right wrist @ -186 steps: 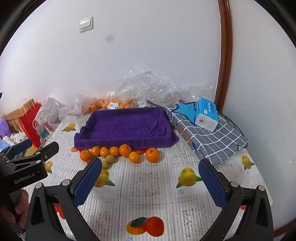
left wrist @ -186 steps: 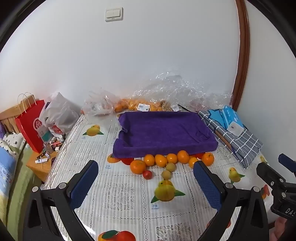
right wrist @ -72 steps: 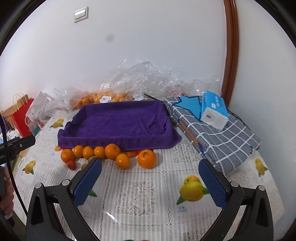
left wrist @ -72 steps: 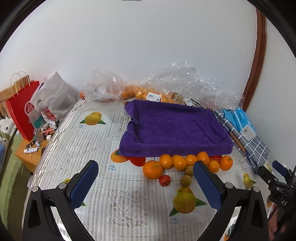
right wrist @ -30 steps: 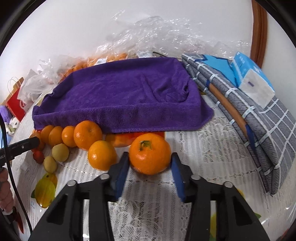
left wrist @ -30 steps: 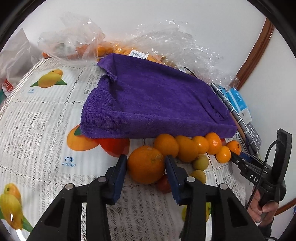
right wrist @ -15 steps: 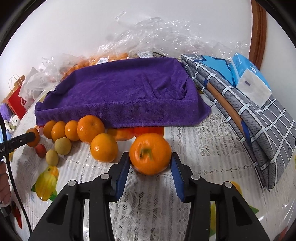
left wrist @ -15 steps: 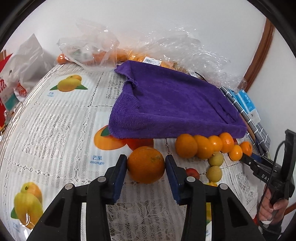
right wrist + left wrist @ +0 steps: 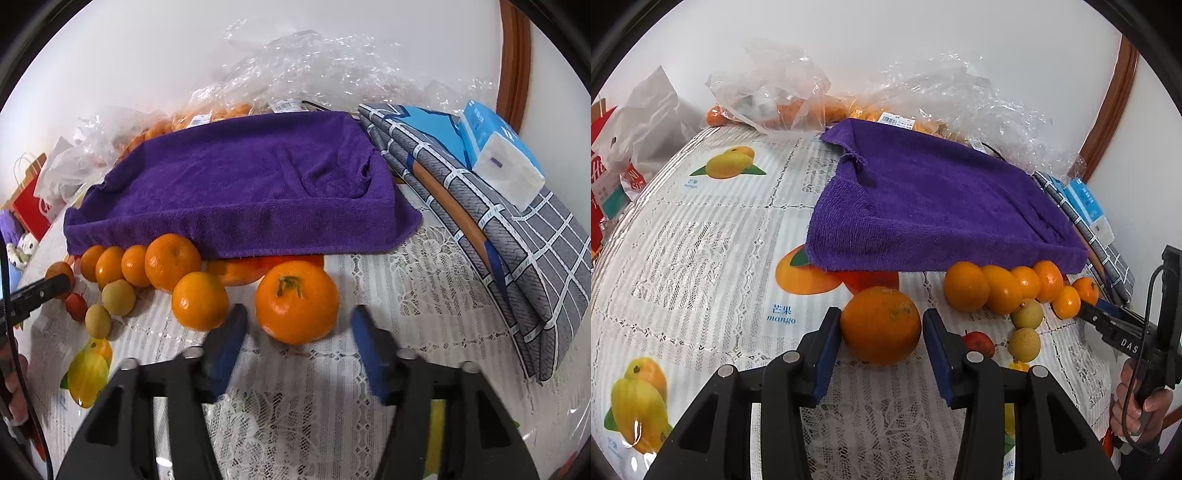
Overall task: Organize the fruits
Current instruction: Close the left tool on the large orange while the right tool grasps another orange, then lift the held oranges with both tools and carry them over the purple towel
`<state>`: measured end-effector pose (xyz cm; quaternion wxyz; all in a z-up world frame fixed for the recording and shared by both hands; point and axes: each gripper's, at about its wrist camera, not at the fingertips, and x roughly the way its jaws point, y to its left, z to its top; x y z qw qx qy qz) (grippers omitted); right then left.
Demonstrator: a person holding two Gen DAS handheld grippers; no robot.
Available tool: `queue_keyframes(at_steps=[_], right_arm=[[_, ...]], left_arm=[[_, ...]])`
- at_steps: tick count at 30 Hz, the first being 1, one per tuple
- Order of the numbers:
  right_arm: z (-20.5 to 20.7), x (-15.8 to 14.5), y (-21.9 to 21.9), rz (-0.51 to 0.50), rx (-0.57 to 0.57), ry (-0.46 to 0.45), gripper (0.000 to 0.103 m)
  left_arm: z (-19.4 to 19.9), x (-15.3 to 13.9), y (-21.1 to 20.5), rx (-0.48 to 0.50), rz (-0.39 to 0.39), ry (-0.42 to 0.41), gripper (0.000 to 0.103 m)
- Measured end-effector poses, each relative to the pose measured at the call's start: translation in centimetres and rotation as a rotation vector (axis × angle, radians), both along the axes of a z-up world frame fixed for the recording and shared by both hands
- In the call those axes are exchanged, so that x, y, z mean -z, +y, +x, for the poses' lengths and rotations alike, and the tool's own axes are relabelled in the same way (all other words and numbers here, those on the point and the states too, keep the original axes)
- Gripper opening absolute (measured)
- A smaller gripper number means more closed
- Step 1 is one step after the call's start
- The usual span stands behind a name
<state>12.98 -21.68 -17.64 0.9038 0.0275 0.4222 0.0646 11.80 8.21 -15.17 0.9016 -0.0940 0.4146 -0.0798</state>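
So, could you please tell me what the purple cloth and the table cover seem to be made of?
The purple cloth looks like terry towelling: a matte, fuzzy looped pile, soft folds and a frayed corner. The table cover looks like glossy clear plastic over a printed lace pattern with fruit pictures: it shows shiny glare spots. Whether it is one printed sheet or two layers, I cannot tell.

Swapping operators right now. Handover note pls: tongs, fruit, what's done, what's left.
Left tongs: opening, large orange between the pads, resting on the tablecloth.
Right tongs: opening, pads clear of the stemmed orange between them, which is also on the cloth.
Other fruit: a row along the near edge of the purple towel.
Done: no fruit on the towel.
Left: probably all the sorting. Close on a fruit before any lift.
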Motion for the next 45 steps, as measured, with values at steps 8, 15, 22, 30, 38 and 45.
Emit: queue_keyframes(at_steps=[8,15,22,30,38,45], right_arm=[[-0.4,-0.2,0.0,0.007,-0.002,-0.017,0.043],[-2.1,-1.2,0.6,-0.004,-0.029,-0.099,0.043],[-2.6,-1.5,-0.3,0.016,0.009,-0.114,0.043],[-2.7,-4.2,-0.5,0.046,0.020,-0.134,0.043],[0.2,-8.9,0.2,0.060,-0.006,-0.230,0.043],[5.3,-9.7,1.4,0.071,-0.021,-0.253,0.043]], left_arm=[[-0.6,-0.3,0.3,-0.010,-0.018,-0.030,0.040],[-1.3,-0.9,-0.1,0.005,-0.020,-0.078,0.040],[-1.8,-1.5,0.4,-0.005,-0.050,-0.109,0.040],[-2.1,-4.9,0.5,-0.027,-0.084,-0.193,0.040],[1.8,-9.3,-1.5,-0.028,-0.053,-0.249,0.040],[7.2,-9.7,-2.7,-0.081,-0.051,-0.257,0.040]])
